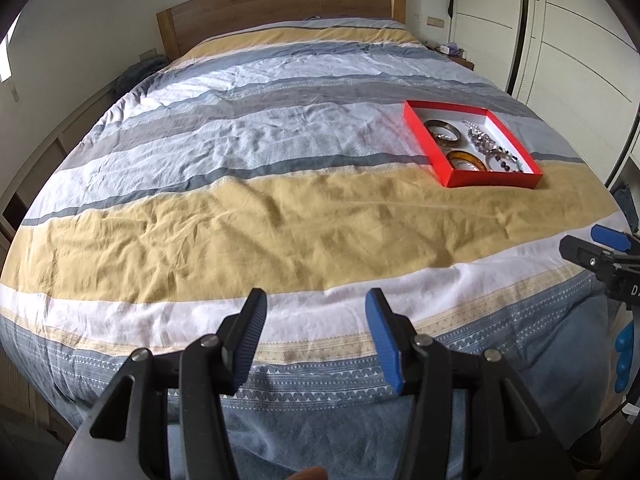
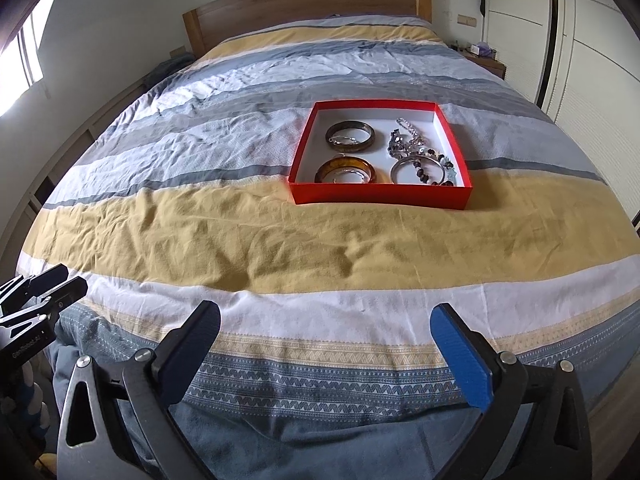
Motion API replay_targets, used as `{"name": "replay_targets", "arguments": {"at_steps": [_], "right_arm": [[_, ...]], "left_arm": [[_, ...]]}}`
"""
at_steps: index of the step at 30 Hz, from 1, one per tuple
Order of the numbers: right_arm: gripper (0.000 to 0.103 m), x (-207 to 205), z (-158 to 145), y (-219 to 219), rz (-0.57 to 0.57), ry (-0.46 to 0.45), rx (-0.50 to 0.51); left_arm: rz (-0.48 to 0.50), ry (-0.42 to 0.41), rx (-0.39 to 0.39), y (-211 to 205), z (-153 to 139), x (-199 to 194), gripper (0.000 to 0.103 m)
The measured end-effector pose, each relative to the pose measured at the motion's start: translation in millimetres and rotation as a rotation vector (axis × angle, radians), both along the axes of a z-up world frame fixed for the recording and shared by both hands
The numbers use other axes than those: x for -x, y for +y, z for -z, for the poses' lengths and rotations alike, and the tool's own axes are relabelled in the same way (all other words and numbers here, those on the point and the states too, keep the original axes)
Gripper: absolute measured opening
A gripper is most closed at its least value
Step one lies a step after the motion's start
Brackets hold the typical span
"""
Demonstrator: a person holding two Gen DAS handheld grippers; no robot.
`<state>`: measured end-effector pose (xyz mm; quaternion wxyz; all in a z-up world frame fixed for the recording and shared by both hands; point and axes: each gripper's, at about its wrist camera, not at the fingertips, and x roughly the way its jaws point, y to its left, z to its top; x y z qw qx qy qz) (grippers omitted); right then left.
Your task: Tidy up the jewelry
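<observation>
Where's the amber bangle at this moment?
Right wrist view: the amber bangle lies in the red box at its near-left corner, beside the silver bangle.

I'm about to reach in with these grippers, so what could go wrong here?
The chain necklaces lie heaped against the silver bangle and beads; lifting one may drag the others along. The red box sits on a soft, wrinkled duvet, so pressing on it could tip it. Both grippers hang open, well short of it.

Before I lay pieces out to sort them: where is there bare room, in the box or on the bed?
The red box is crowded: bangles left, tangled chains right, with bare floor only along its back wall. The bedspread lies free between the box and both open grippers.
</observation>
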<state>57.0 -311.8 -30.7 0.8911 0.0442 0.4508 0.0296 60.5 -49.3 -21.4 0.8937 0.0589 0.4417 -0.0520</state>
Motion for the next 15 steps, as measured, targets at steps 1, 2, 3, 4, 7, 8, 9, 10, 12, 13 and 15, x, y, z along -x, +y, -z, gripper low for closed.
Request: {"name": "replay_targets", "arguments": {"at_steps": [1, 2, 3, 4, 7, 8, 9, 10, 12, 13, 15], "right_arm": [[0.103, -1.2, 1.1, 0.4, 0.001, 0.001, 0.005], [0.103, -2.3, 2.2, 0.8, 0.003, 0.002, 0.008], [0.103, -3.4, 3.5, 0.6, 0.003, 0.003, 0.012], [0.103, -4.4, 4.4, 1.1, 0.004, 0.005, 0.016], [0.103, -5.9, 5.7, 1.0, 0.008, 0.004, 0.032], [0.103, -6.2, 5.6, 0.9, 0.009, 0.003, 0.036], [0.103, -6.5, 5.3, 0.9, 0.010, 0.005, 0.039], [0.103, -6.1, 4.7, 0.9, 0.011, 0.005, 0.043], [0.103, -4.7, 3.0, 1.4, 0.011, -0.001, 0.055], [0.103, -3.9, 1.6, 1.9, 0.011, -0.006, 0.061], [0.103, -1.8, -1.0, 2.6, 0.012, -0.013, 0.069]], "left_arm": [[-0.002, 0.004, -0.001, 0.7, 2.1, -1.0, 0.049], [-0.005, 0.008, -0.004, 1.2, 4.0, -2.2, 0.049], [-0.012, 0.009, -0.009, 1.9, 5.4, -3.4, 0.049], [-0.021, 0.007, -0.014, 2.8, 6.4, -4.2, 0.049], [-0.042, 0.006, -0.018, 6.6, 7.1, -6.7, 0.049], [-0.048, 0.007, -0.020, 7.7, 7.4, -7.2, 0.049], [-0.054, 0.007, -0.022, 8.7, 7.5, -7.3, 0.049], [-0.059, 0.005, -0.024, 9.3, 7.3, -7.3, 0.049], [-0.068, 0.001, -0.034, 9.8, 6.8, -6.7, 0.049], [-0.072, 0.000, -0.038, 10.3, 6.4, -6.4, 0.049], [-0.081, 0.000, -0.044, 11.0, 6.0, -6.0, 0.049]]}}
